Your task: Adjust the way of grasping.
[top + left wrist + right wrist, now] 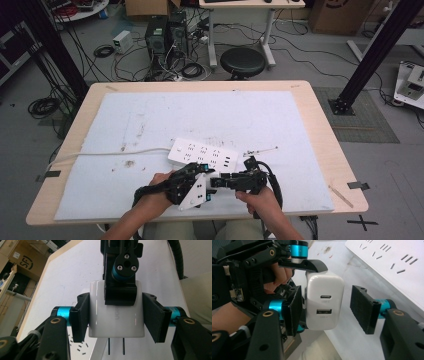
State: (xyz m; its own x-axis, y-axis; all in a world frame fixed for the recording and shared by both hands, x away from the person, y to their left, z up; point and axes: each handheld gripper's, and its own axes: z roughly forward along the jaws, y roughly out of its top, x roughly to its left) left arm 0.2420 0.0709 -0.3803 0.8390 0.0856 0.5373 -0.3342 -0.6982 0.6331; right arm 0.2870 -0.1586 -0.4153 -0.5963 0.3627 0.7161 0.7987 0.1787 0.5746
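White USB charger passed between two tongs above the desk.
Left tongs [116, 315] clamp the charger [116, 315]; right tongs [325, 308] stand open around it, beside the power strip [202, 153].

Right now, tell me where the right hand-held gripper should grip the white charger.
Probably grip the white charger across its flat side faces, at the port end. That end faces the right hand-held gripper directly, while the left hand-held gripper clamps the other faces, prongs pointing away.
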